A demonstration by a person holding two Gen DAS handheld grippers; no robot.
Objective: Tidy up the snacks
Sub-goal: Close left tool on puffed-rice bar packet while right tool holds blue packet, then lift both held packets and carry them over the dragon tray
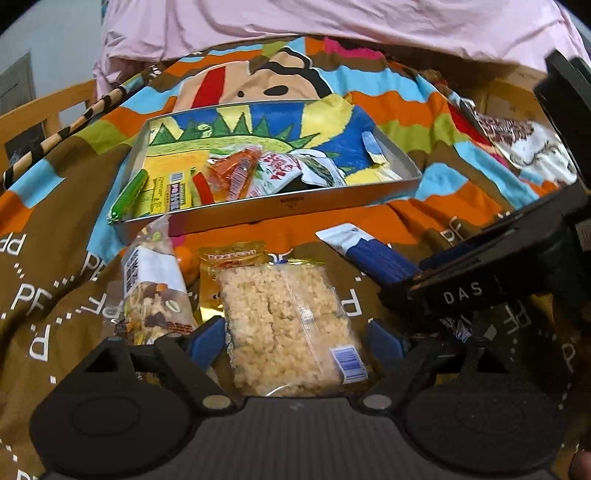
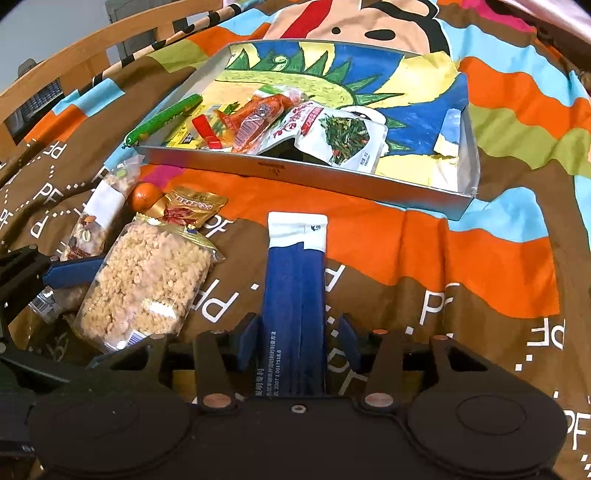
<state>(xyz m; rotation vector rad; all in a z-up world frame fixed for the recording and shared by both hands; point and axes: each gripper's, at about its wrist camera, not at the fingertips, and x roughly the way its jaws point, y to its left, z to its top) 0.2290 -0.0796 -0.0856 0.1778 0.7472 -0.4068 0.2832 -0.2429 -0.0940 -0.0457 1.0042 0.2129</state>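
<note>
Left wrist: left gripper (image 1: 295, 338) wide, straddling rice-crisp pack (image 1: 291, 328) on blanket, near the tray (image 1: 295, 212); grasp pending. Right wrist: right gripper (image 2: 299, 341) part-open around blue sachet (image 2: 295, 291); next, likely close, carry to tray's far side.

You are in a home bedroom, working on a bed with a cartoon-print bedspread (image 2: 461, 258), a wooden bed rail (image 2: 74, 59) along the far left, a pink quilt (image 1: 332, 26) bunched at the far end, a plain wall (image 1: 51, 40) beyond.
</note>
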